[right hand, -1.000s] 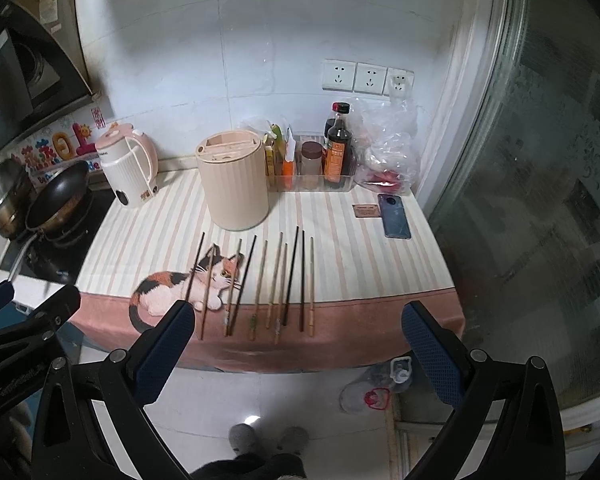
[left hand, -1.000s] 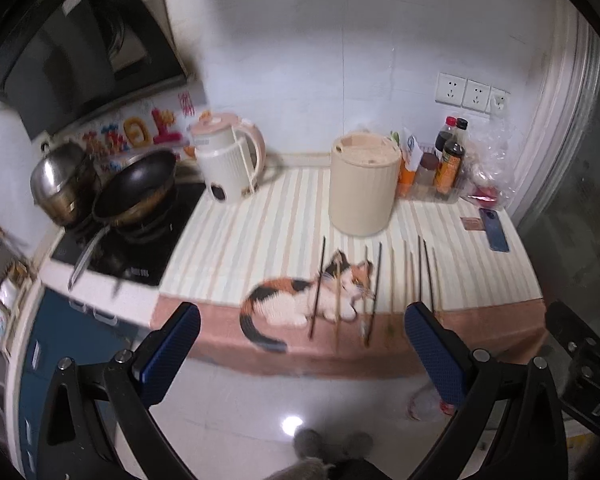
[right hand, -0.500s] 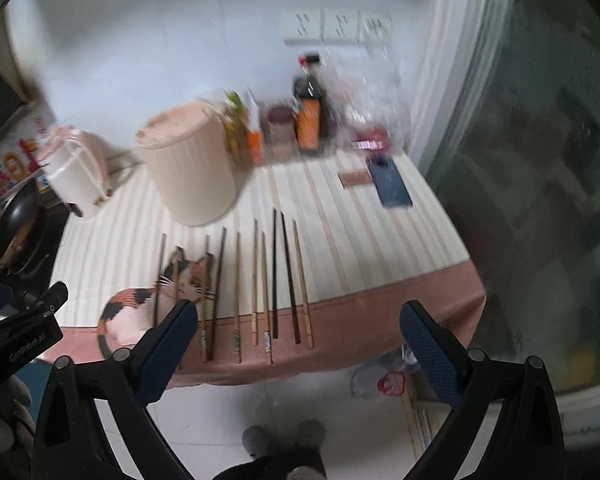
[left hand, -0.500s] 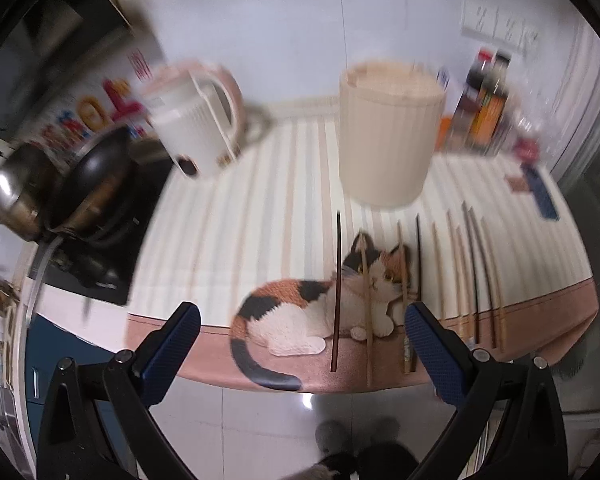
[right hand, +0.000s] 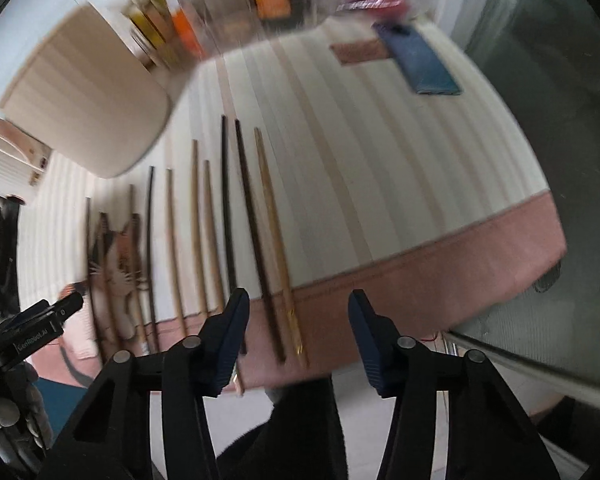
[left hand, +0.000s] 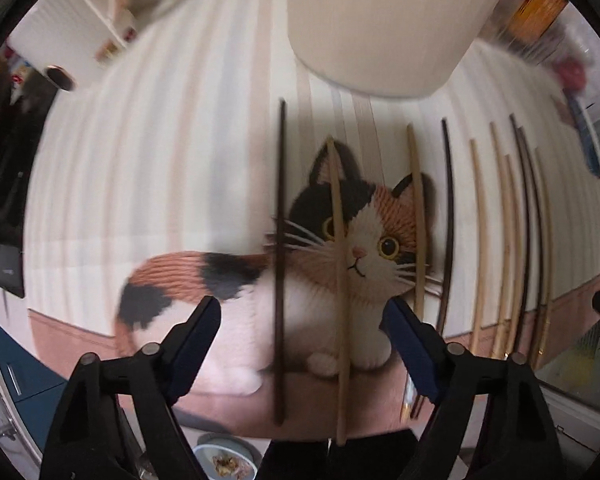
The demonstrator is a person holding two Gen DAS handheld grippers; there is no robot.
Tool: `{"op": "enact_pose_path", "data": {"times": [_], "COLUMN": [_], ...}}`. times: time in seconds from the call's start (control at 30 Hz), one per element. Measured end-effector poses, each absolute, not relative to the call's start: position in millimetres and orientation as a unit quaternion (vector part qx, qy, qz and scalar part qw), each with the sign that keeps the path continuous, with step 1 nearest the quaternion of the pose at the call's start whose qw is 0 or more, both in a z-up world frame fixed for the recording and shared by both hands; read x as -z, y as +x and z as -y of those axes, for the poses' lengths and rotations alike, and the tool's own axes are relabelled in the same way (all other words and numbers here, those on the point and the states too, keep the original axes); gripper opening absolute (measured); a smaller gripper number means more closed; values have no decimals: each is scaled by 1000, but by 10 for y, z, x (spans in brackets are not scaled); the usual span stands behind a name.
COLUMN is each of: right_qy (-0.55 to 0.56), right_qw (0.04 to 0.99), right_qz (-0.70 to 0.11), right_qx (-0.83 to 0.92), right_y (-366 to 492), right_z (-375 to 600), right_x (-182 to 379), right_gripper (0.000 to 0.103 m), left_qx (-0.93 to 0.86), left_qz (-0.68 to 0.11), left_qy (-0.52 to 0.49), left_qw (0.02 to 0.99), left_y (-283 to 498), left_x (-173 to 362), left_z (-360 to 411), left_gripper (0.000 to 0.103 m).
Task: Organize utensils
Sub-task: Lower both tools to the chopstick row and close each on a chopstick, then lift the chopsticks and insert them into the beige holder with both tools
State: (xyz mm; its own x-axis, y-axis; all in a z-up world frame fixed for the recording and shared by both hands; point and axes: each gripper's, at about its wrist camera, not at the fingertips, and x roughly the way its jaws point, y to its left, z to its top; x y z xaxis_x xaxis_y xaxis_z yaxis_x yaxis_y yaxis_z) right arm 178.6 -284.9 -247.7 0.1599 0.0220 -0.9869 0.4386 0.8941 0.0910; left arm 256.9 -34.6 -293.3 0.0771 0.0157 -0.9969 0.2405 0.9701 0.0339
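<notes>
both down low over the chopsticks now, up high a second ago. left tool [left hand: 302,312] narrowing around the dark chopstick [left hand: 279,240] and pale chopstick [left hand: 338,264] in front of the beige holder [left hand: 380,20], nothing pinched. right tool [right hand: 298,308] narrowing around the row's right-hand end pair [right hand: 268,248]. pickup looks imminent.

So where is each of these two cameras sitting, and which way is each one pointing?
Left wrist: on the left gripper, facing down at the cat mat; its closing jaws frame a dark chopstick and a light chopstick.
Right wrist: on the right gripper, over the mat's right end; its closing jaws frame two chopsticks; the left gripper shows at left.
Shared: the chopstick row and the beige holder.
</notes>
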Motion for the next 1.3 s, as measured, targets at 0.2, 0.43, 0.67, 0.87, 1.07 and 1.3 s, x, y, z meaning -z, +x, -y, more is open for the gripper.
{"op": "enact_pose_path", "data": {"times": [0.2, 0.43, 0.67, 0.87, 1.07, 1.3], "right_qy": [181, 151, 103, 107, 116, 134], "right_qw": [709, 698, 685, 689, 713, 750], "right_qz": [-673, -695, -717, -710, -683, -639], "right_qx": [105, 82, 81, 102, 103, 107], "right_y": [2219, 2632, 2757, 2749, 2590, 2428], "right_z": [2950, 2992, 2868, 2892, 2966, 2896], "right_x": [2929, 3131, 3243, 3249, 3049, 2679], "right_gripper": [41, 39, 17, 7, 7, 7], "left_qx": [66, 72, 70, 67, 62, 57], "left_qz": [-695, -691, -689, -682, -667, -626], "left_qy": [82, 75, 76, 89, 88, 95], "left_qw": [711, 715, 718, 723, 737, 772], "left_y": [2623, 2644, 2609, 2773, 2783, 2686], "left_x": [3154, 3122, 3085, 3036, 2870, 2381], "left_z": [417, 484, 533, 521, 292, 98], "left_gripper": [56, 30, 11, 11, 10, 10]}}
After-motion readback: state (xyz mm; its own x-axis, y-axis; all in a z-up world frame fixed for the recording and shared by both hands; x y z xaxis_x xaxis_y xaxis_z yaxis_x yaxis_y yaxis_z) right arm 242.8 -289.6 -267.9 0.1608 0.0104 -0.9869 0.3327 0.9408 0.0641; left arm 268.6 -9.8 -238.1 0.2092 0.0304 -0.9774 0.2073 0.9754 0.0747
